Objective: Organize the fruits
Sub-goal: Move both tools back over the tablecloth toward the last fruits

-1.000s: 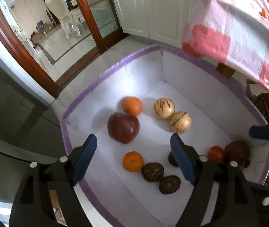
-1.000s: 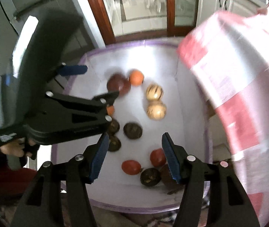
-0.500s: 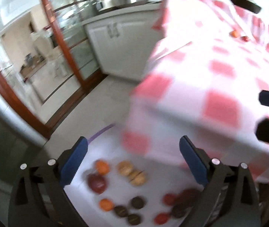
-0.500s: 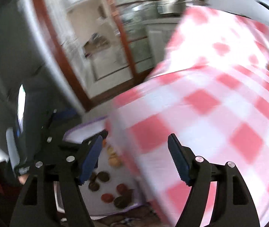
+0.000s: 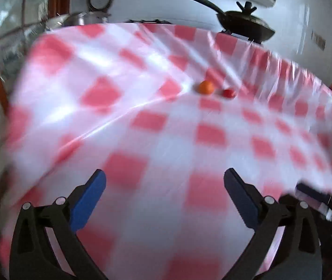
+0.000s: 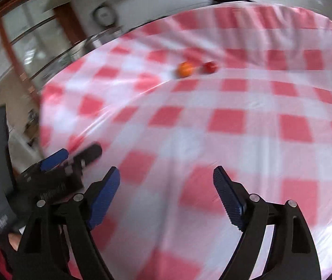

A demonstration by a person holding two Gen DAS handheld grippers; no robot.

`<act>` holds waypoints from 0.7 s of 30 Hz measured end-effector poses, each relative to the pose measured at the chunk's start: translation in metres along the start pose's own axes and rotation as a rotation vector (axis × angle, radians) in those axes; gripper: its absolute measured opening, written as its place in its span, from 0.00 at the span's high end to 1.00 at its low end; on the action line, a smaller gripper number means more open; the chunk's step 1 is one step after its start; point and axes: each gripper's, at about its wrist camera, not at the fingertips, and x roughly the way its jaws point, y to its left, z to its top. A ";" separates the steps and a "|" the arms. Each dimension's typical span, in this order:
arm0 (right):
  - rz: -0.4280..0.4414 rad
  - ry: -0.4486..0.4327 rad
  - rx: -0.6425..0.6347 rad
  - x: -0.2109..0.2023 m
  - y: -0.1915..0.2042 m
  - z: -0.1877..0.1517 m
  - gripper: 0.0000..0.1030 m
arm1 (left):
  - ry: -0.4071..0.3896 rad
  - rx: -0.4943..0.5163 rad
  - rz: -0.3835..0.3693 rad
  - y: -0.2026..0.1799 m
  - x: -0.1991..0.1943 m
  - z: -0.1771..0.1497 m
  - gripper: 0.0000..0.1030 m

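Note:
An orange [image 5: 206,87] and a small red fruit [image 5: 228,93] lie side by side far out on a table with a red-and-white checked cloth [image 5: 156,126]. The right wrist view shows the same orange [image 6: 185,69] and red fruit [image 6: 210,67]. My left gripper [image 5: 164,186] hangs over the near part of the cloth, its jaws opening wide with nothing between them. My right gripper [image 6: 166,186] is also above the cloth, jaws opening and empty. The left gripper [image 6: 58,163] shows at the left of the right wrist view. Both views are blurred by motion.
A black lidded pan [image 5: 243,23] stands on the counter behind the table, next to a steel pot [image 5: 84,18]. A wood-framed glass door [image 6: 14,53] is to the left. The table's left edge [image 5: 19,107] drops off toward the floor.
Both grippers swung up from the white box of fruit on the floor to above the checked table. Both sets of jaws spread wider. The box has left both views.

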 end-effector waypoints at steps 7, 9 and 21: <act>-0.156 0.001 -0.008 0.054 -0.051 0.066 0.22 | -0.005 -0.161 -0.116 -0.025 0.068 0.039 0.02; -0.176 0.003 -0.029 0.076 -0.056 0.090 0.22 | -0.013 -0.170 -0.145 -0.022 0.071 0.037 0.02; -0.262 0.104 -0.128 0.206 -0.052 0.192 0.33 | 0.002 -0.225 -0.279 -0.003 0.076 0.033 0.02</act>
